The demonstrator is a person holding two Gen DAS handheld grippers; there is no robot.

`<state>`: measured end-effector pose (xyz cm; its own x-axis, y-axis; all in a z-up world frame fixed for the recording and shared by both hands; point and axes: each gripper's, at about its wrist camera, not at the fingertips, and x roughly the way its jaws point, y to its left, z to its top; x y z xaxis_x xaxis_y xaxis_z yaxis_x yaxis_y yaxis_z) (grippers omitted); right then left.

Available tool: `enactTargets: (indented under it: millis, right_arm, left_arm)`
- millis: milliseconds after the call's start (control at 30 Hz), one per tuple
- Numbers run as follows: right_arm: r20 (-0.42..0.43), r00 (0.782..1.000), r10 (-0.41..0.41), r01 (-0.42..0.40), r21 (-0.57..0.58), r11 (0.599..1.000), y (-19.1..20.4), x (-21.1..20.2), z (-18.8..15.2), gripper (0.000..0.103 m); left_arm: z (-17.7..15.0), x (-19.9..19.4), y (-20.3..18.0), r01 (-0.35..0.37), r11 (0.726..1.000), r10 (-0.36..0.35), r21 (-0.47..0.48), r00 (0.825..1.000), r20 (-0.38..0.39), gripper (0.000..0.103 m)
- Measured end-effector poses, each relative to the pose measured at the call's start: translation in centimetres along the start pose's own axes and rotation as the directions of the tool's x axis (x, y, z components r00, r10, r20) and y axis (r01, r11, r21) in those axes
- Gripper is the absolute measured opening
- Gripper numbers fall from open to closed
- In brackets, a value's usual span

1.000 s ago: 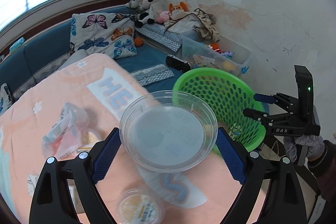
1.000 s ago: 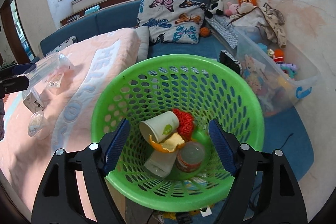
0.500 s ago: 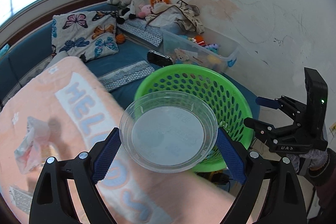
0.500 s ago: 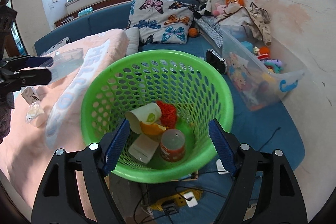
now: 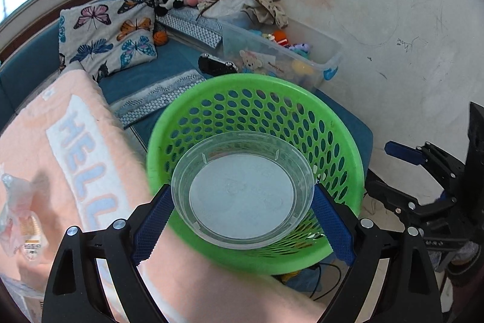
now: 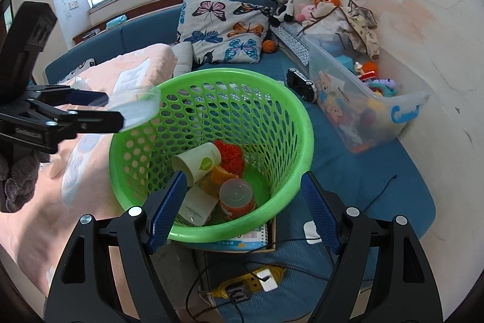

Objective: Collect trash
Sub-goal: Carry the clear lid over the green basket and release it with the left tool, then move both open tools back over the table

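Observation:
My left gripper (image 5: 242, 211) is shut on a clear plastic bowl (image 5: 242, 189) and holds it over the near-left rim of the green perforated basket (image 5: 341, 135). The right wrist view shows that bowl (image 6: 137, 108) at the basket's (image 6: 302, 123) left rim, held by my left gripper (image 6: 109, 108). The basket holds a paper cup (image 6: 196, 161), an orange-labelled jar (image 6: 237, 199), orange peel and a red scrap. My right gripper (image 6: 242, 202) is open and empty, just in front of the basket; it also shows at the right of the left wrist view (image 5: 390, 171).
A crumpled plastic wrapper (image 5: 18, 211) lies on the pink blanket (image 5: 90, 141) at the left. A clear toy bin (image 6: 363, 102) stands by the wall. A butterfly pillow (image 6: 224, 32) sits on the blue sofa. A yellow power strip (image 6: 251, 283) and cables lie on the floor below the basket.
My left gripper has carried the bowl rightwards from above the blanket to over the basket's rim. The right gripper has drawn back and risen slightly, staying open.

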<state>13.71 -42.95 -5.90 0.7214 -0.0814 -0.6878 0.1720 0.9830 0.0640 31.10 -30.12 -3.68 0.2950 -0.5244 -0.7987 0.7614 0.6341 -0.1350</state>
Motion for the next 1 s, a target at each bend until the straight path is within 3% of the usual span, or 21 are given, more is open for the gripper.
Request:
enactTargets:
  millis: [300,533,1000]
  right_arm:
    - [-0.002,1.0,-0.01,0.01,0.021,1.0,-0.9,-0.5,-0.4,0.077]
    - [0.003,1.0,-0.004,0.004,0.022,1.0,-0.8,-0.9,-0.6,0.077]
    - [0.017,0.997,0.079,-0.078,-0.029,0.997,3.0,-2.0,-0.7,0.077]
  left_arm:
    - [0.1,1.9,-0.5,0.026,0.999,-0.027,-0.031,0.999,-0.037,0.089]
    - [-0.1,1.2,-0.8,0.042,0.998,-0.043,-0.041,0.999,-0.022,0.091]
    - [-4.0,-6.7,2.1,-0.019,0.991,0.031,-0.13,0.995,0.097,0.091]
